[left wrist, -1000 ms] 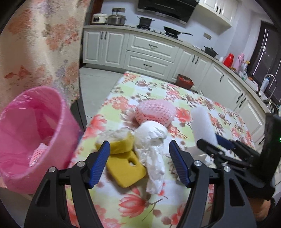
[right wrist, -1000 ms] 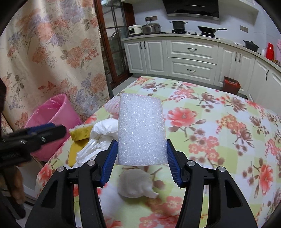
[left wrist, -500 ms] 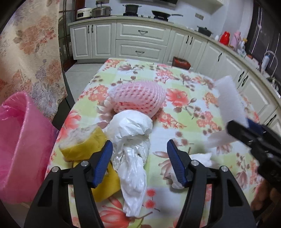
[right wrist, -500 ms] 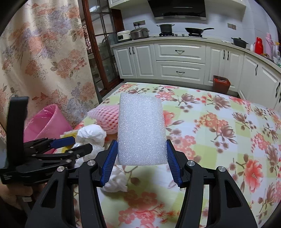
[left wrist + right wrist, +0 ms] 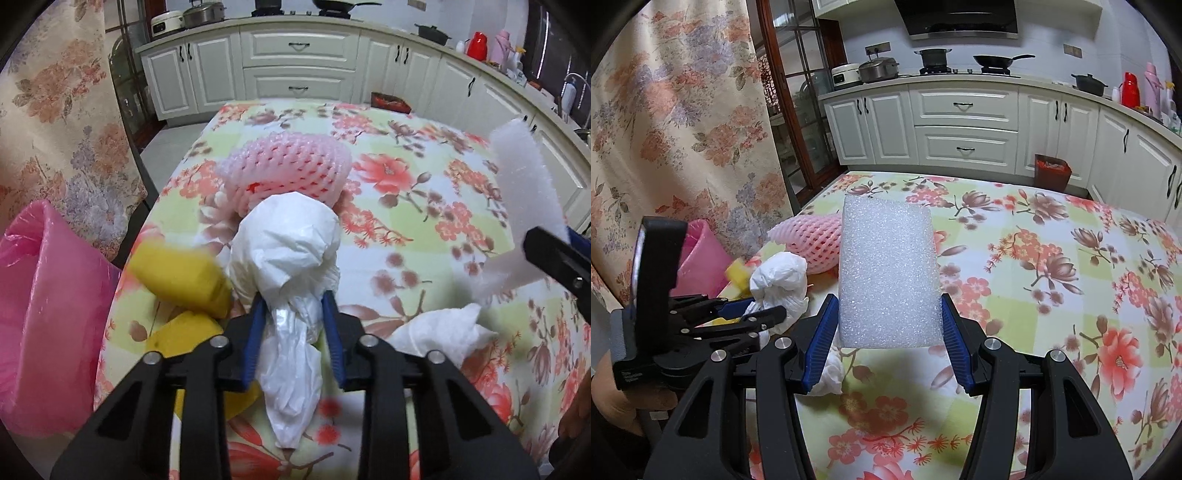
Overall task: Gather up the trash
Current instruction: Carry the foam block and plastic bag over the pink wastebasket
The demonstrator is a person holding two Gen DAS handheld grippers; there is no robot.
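Observation:
My left gripper (image 5: 295, 306) is shut on the twisted neck of a knotted white plastic bag (image 5: 288, 240) that lies on the flowered table (image 5: 424, 206). Behind the bag lies a pink foam fruit net (image 5: 288, 166); to its left are yellow sponge pieces (image 5: 181, 273). My right gripper (image 5: 886, 317) is shut on a white foam block (image 5: 886, 273), held upright above the table. A crumpled white tissue (image 5: 439, 332) lies between the two grippers. The pink-lined bin (image 5: 48, 325) stands off the table's left edge.
A flowered curtain (image 5: 676, 122) hangs behind the bin. White kitchen cabinets (image 5: 964, 129) run along the far wall, with a small red bin (image 5: 1052, 171) on the floor beyond the table. A hand (image 5: 613, 402) holds the left gripper.
My left gripper moved forward and down over the white bag, and its jaws went from wide apart to shut on the bag's neck. The right gripper kept its hold on the foam block.

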